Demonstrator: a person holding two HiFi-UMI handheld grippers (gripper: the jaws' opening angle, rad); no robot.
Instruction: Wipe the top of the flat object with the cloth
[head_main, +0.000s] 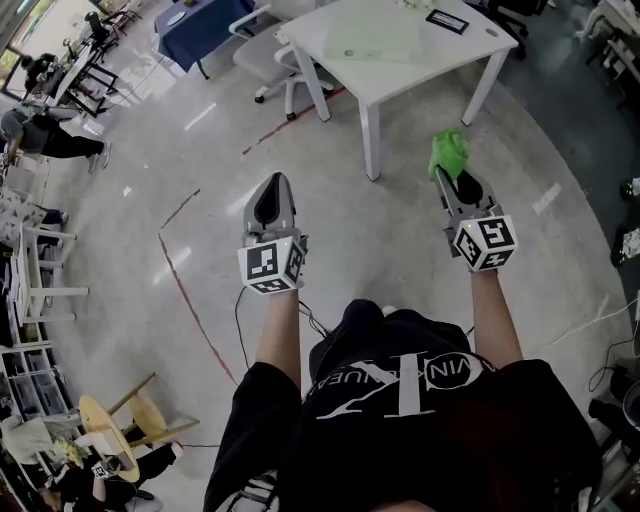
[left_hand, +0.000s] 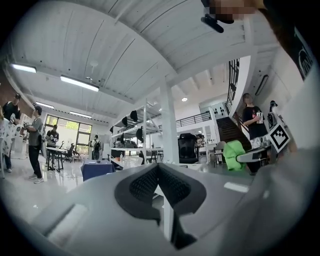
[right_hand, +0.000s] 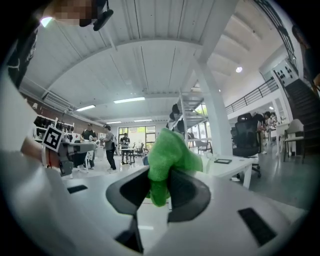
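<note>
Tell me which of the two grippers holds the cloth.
The right gripper: it is shut on the green cloth, which bunches out past its tips. The left gripper is shut with nothing in it.

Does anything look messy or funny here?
Nothing looks spilled or broken. The one funny bit is the green cloth. It is scrunched into a lump in the jaws of the right gripper, poking out past the tips, up in the air short of the white table. The left gripper is shut and empty.

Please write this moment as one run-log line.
left gripper: shut, empty | right gripper: shut on cloth | table: ahead, not reached | wiping: not started
</note>
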